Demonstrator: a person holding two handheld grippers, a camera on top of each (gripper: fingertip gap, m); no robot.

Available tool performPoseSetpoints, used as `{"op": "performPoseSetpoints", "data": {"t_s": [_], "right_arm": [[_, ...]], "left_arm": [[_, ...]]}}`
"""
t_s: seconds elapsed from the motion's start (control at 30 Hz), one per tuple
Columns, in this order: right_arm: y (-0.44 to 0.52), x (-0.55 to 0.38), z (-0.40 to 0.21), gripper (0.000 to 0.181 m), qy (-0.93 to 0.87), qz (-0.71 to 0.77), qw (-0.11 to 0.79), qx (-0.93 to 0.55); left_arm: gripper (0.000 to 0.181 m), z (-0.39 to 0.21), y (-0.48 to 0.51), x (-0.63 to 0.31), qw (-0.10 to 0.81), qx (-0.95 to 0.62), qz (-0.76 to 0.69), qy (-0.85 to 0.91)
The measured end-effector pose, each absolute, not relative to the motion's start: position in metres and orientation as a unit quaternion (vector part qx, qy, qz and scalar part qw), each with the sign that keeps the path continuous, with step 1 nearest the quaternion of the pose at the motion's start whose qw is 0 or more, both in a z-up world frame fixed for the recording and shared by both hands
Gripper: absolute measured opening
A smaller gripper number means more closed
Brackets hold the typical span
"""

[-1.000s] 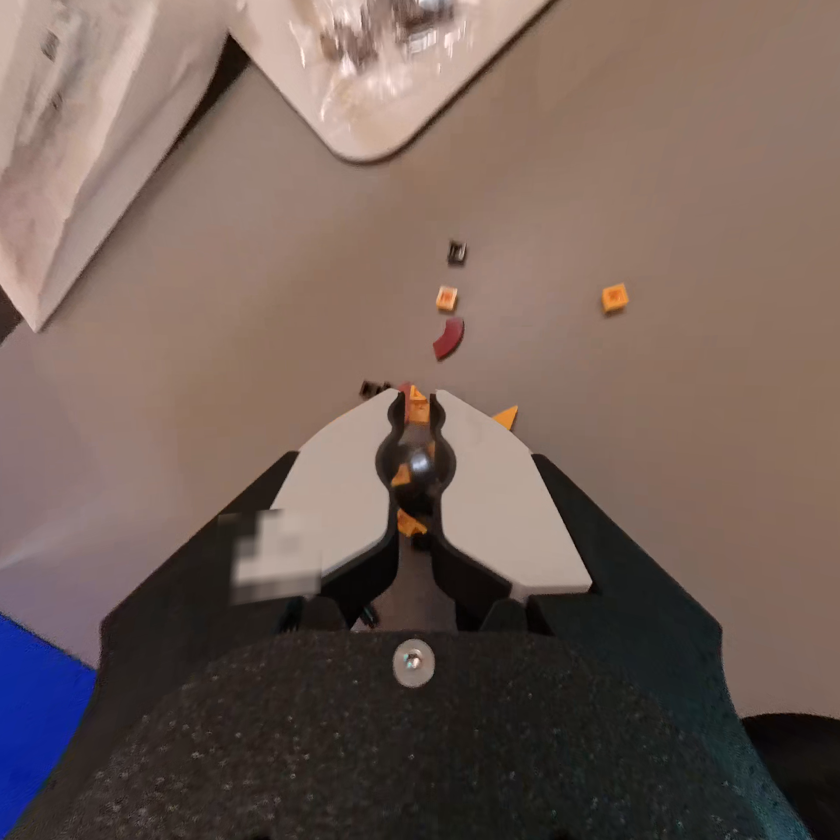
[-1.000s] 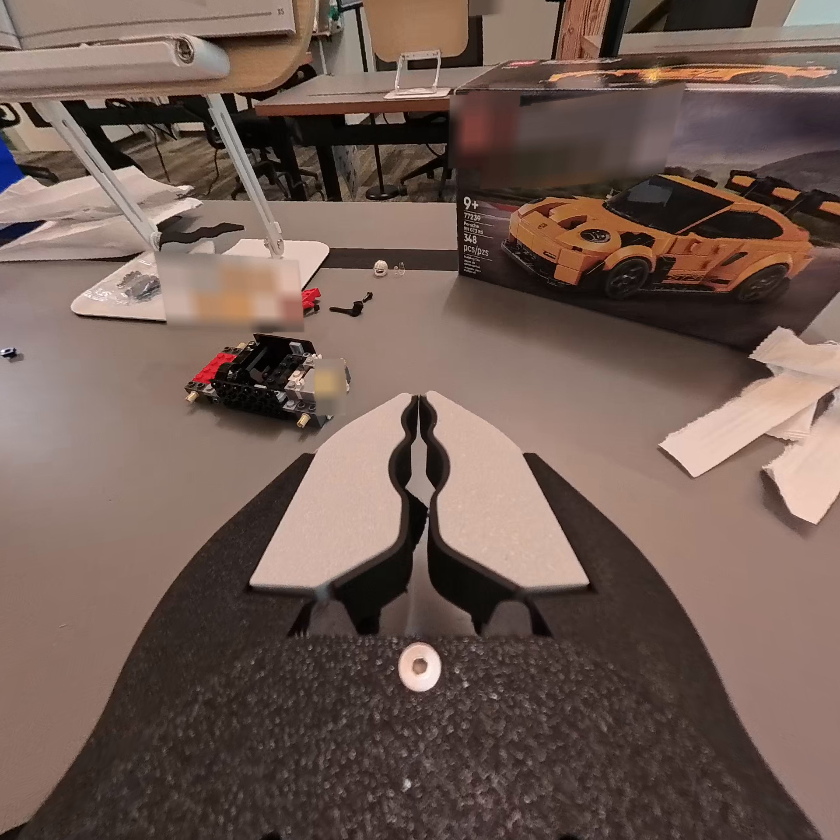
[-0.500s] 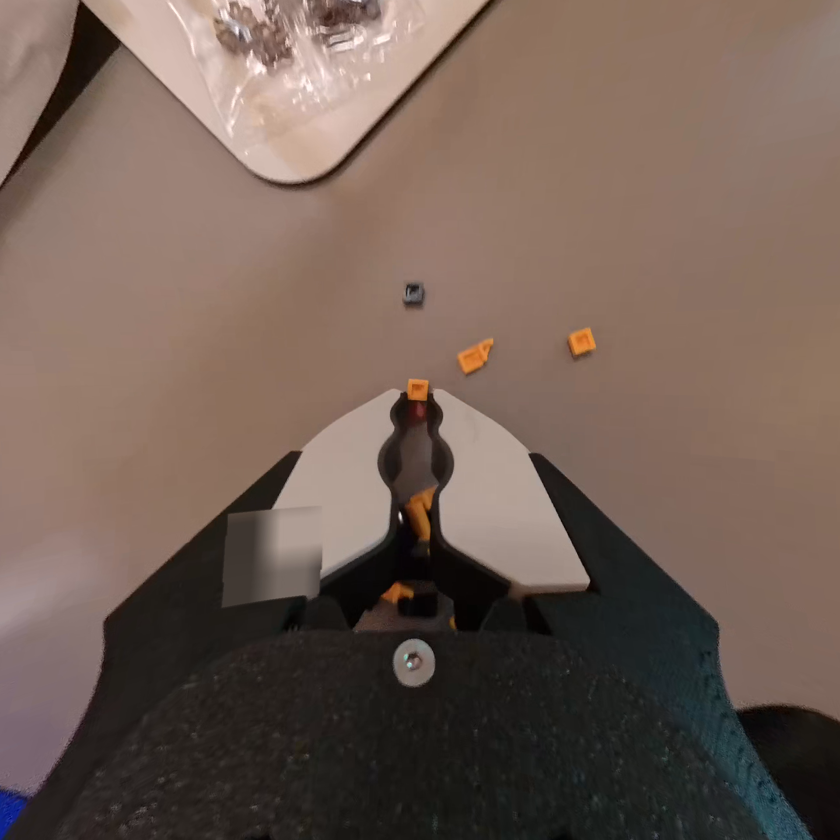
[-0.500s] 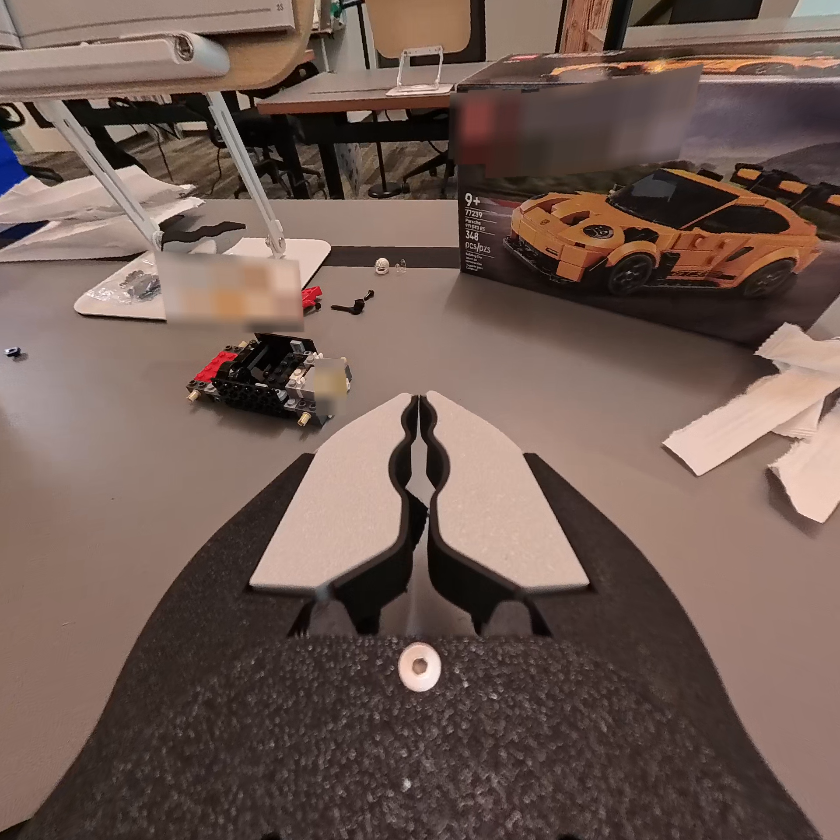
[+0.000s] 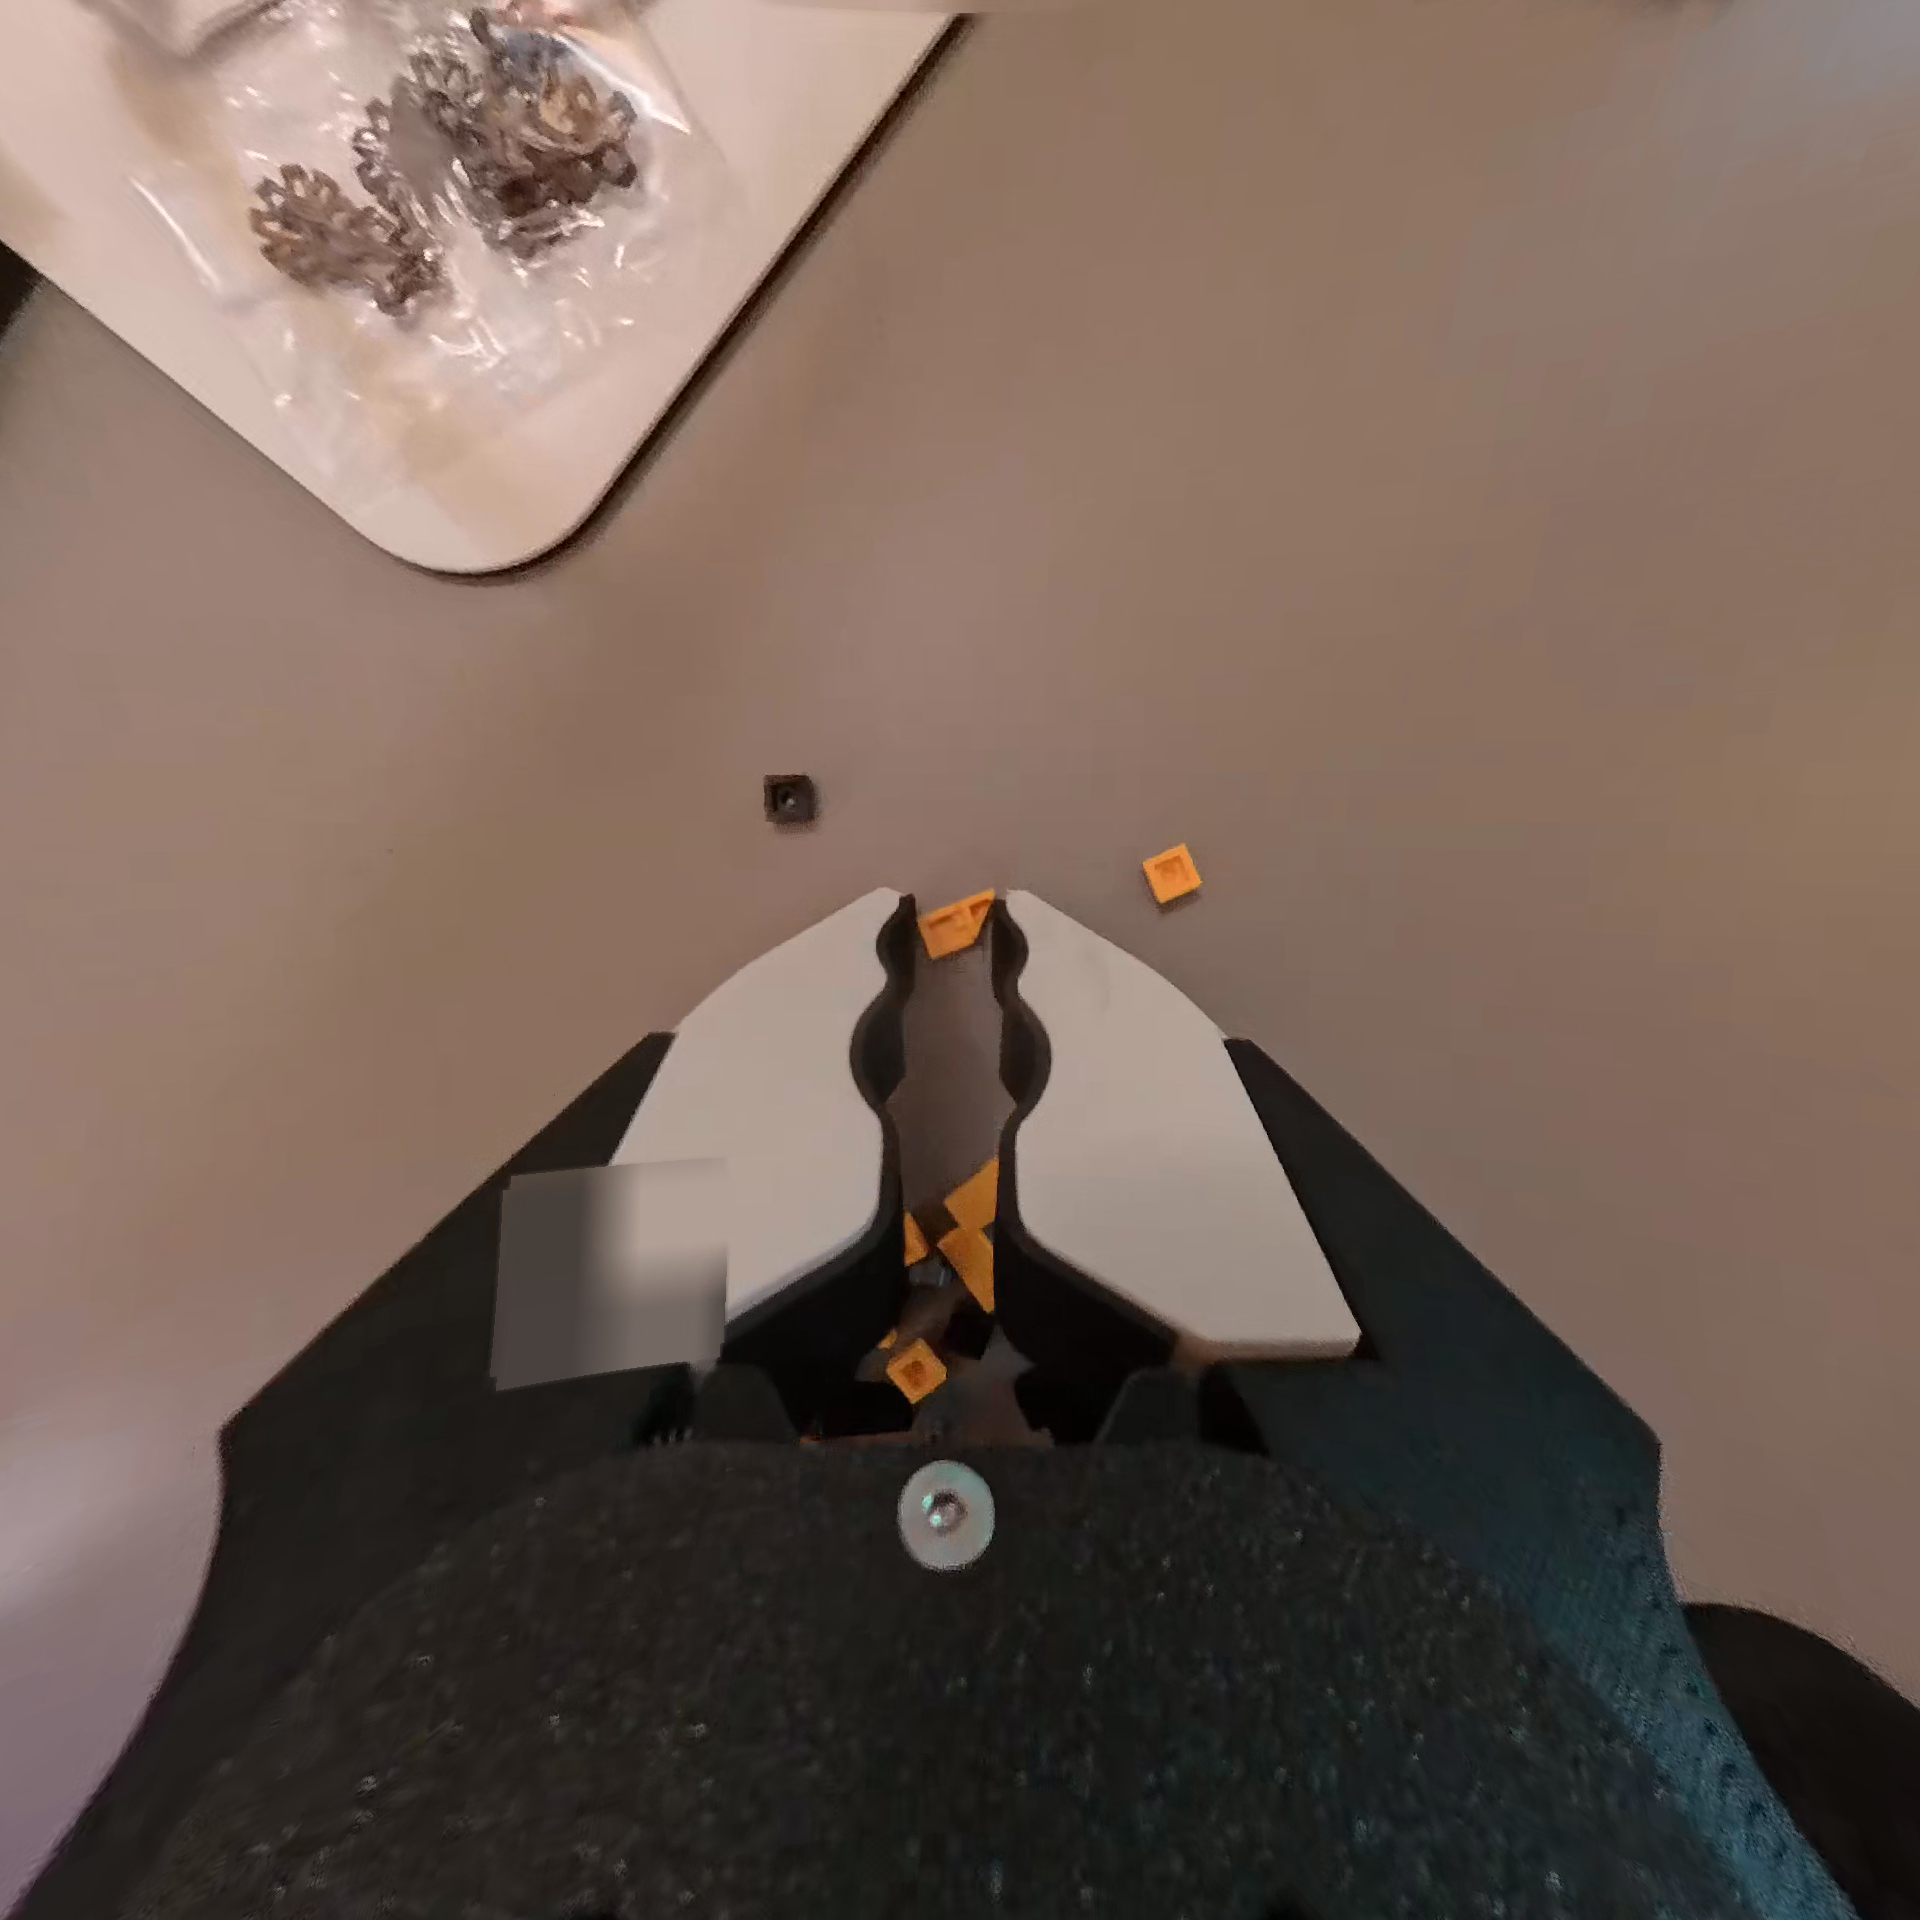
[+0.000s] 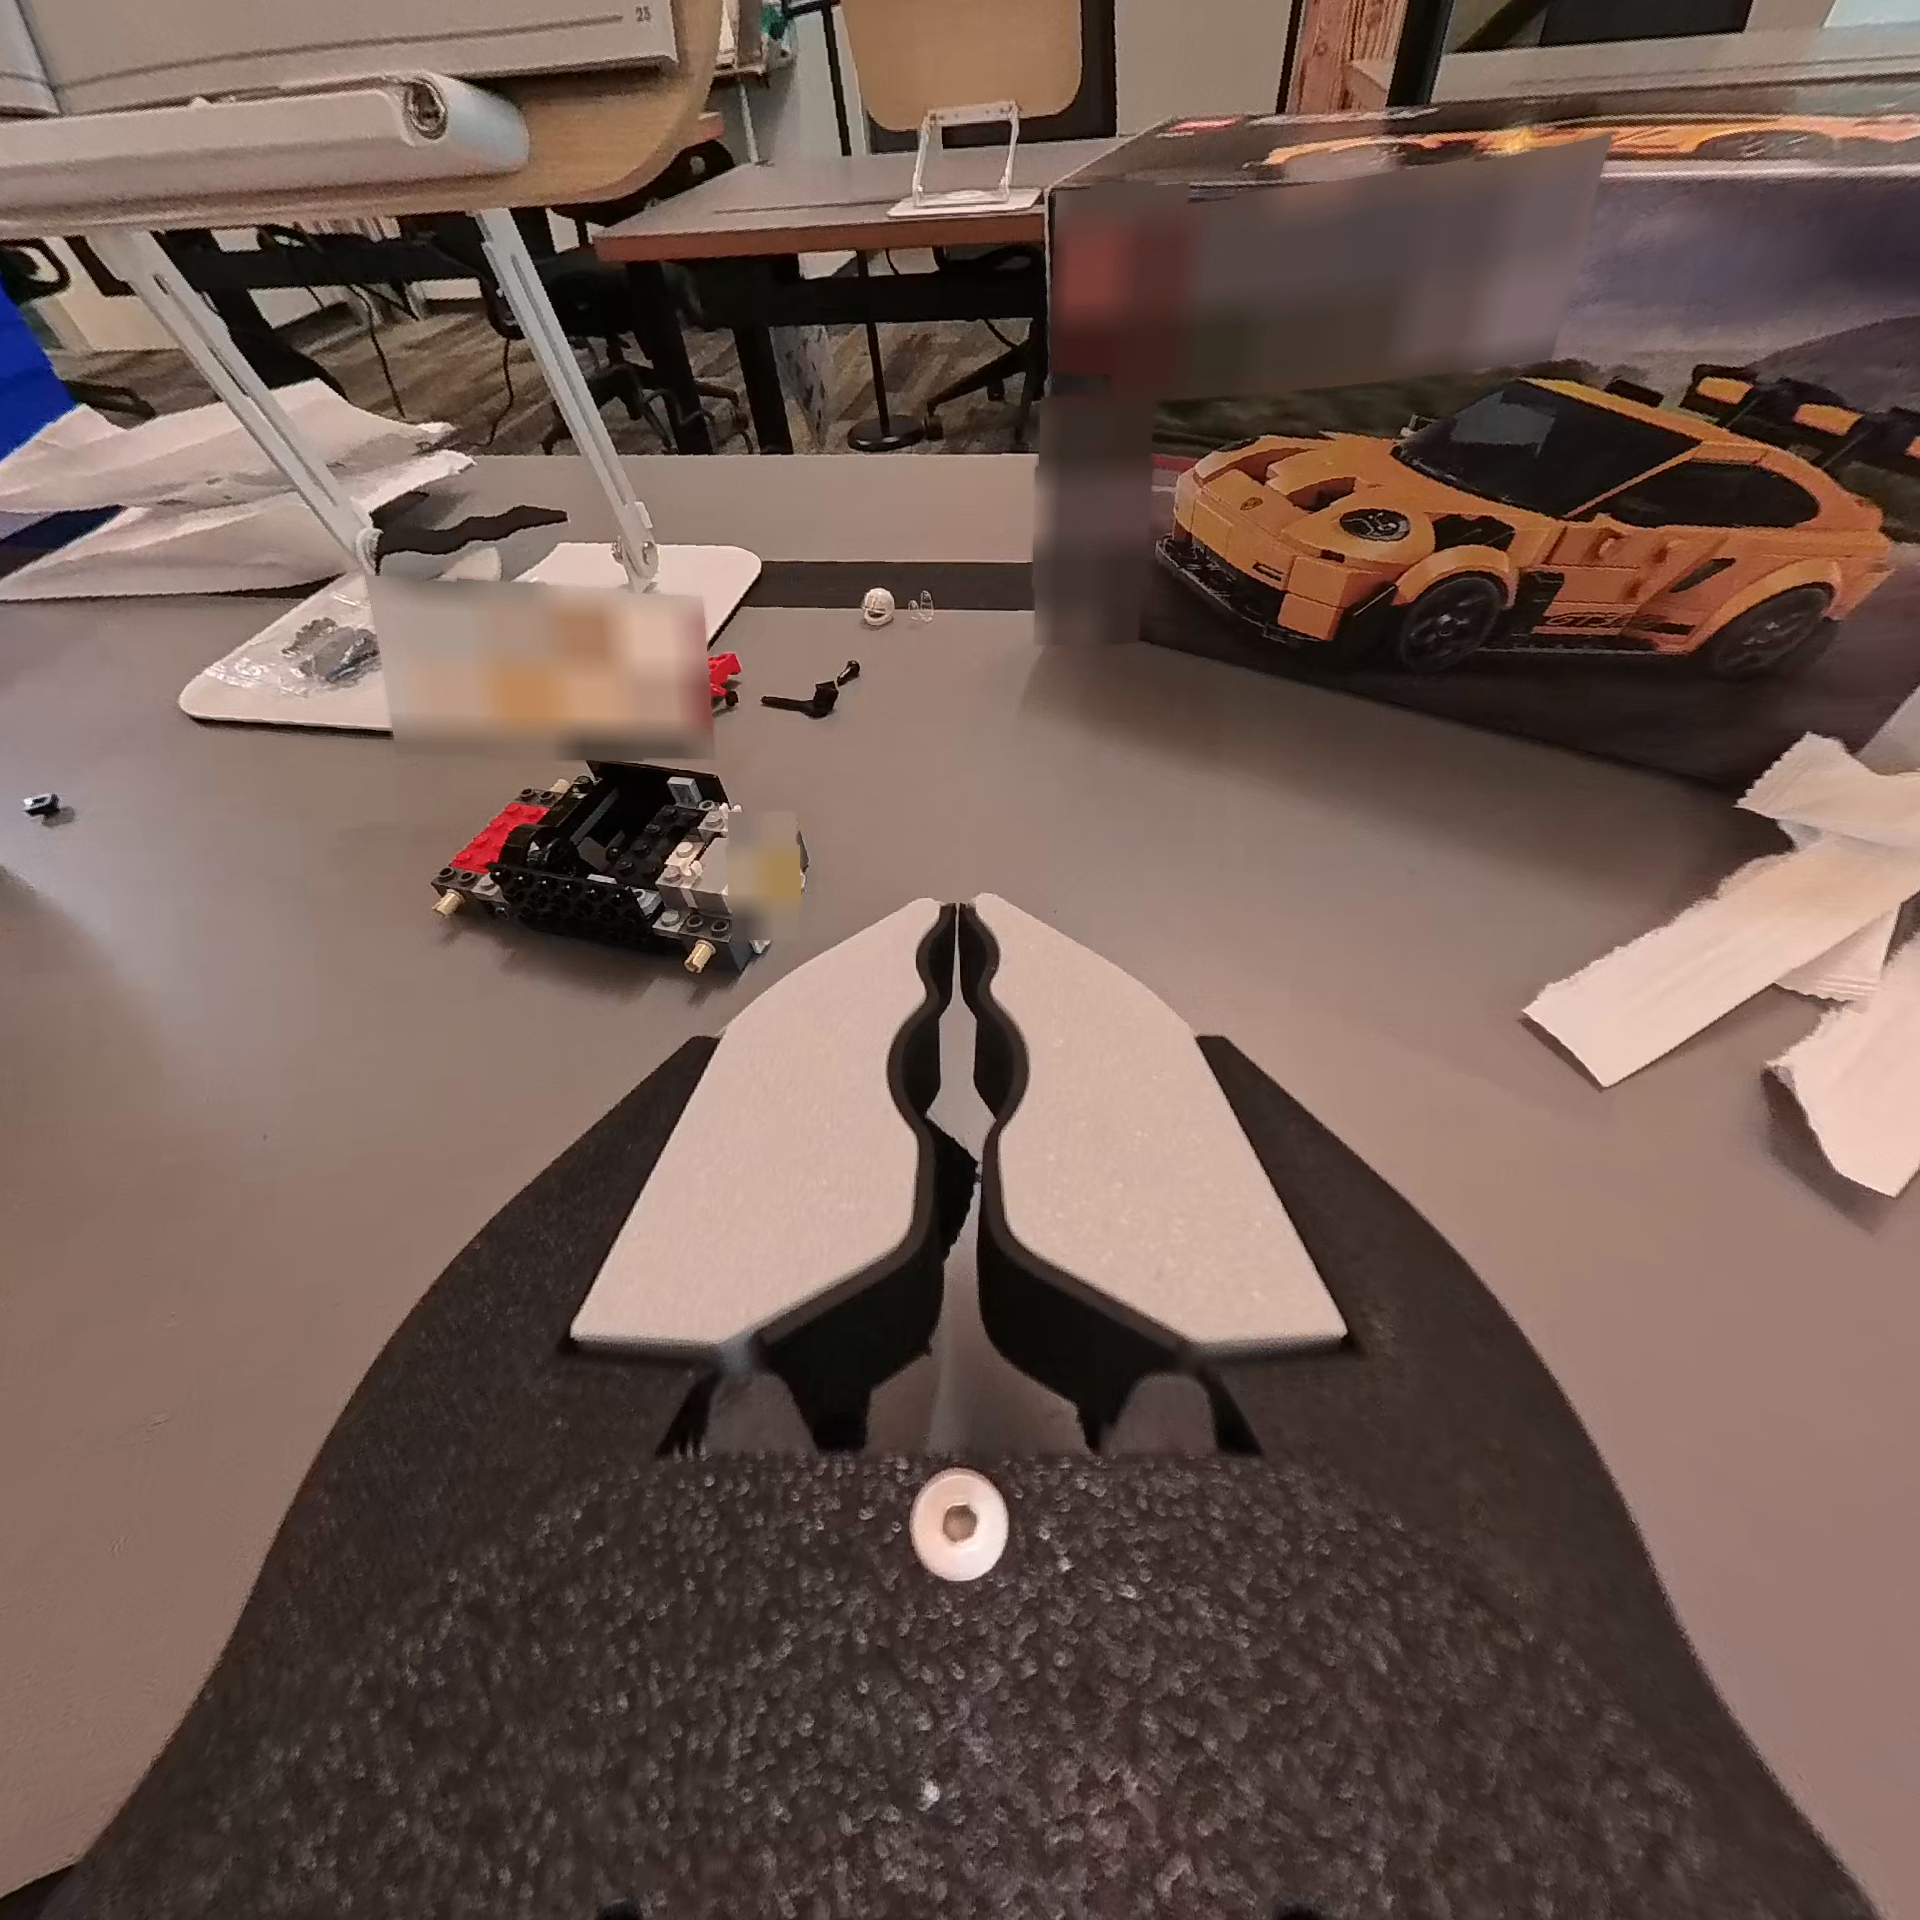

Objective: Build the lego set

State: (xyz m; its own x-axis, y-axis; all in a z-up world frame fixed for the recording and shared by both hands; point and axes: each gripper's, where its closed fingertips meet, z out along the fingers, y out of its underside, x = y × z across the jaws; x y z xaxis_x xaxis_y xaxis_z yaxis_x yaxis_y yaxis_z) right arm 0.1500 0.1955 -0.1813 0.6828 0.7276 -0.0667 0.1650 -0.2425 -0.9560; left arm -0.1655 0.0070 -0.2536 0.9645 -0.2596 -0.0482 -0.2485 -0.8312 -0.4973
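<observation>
Orange lego piece [image 5: 954, 925] sits between slightly parted left claw [image 5: 951, 902] tips.

Closed hand-held gripper [image 6: 957, 914], partly built chassis [image 6: 613, 873], car box [image 6: 1507, 436]

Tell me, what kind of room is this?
Probably an office or shared workroom: grey desks, office chairs behind on patterned carpet, a monitor stand, and a boxed toy-car kit being built.

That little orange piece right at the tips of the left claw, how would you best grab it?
The orange piece lies flat on the table between the slightly parted tips of the left gripper. Probably come straight down and pinch its two opposite side edges; it looks too thin for another hold.
</observation>
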Motion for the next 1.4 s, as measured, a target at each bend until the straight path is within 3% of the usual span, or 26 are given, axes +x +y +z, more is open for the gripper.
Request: {"op": "performPoseSetpoints", "data": {"t_s": [0.33, 0.53, 0.97, 1.27, 1.4], "right_arm": [[0.195, 0.149, -0.181, 0.0, -0.301, 0.266, 0.535, -0.743], [0.194, 0.148, -0.182, 0.0, -0.302, 0.266, 0.535, -0.743], [0.195, 0.149, -0.183, 0.0, -0.3, 0.271, 0.532, -0.744], [0.195, 0.148, -0.183, 0.0, -0.3, 0.273, 0.529, -0.745], [0.195, 0.148, -0.184, 0.0, -0.3, 0.273, 0.529, -0.745]], "left_arm": [[0.012, -0.247, -0.052, -0.212, 0.175, -0.976, 0.073, 0.11], [0.017, -0.227, -0.012, -0.194, 0.244, -0.959, 0.061, 0.129], [0.007, -0.253, -0.027, -0.2, 0.171, -0.977, 0.021, 0.13], [0.023, -0.243, 0.026, -0.185, 0.263, -0.957, -0.005, 0.125], [0.016, -0.253, 0.04, -0.193, 0.271, -0.957, -0.011, 0.107]]}}
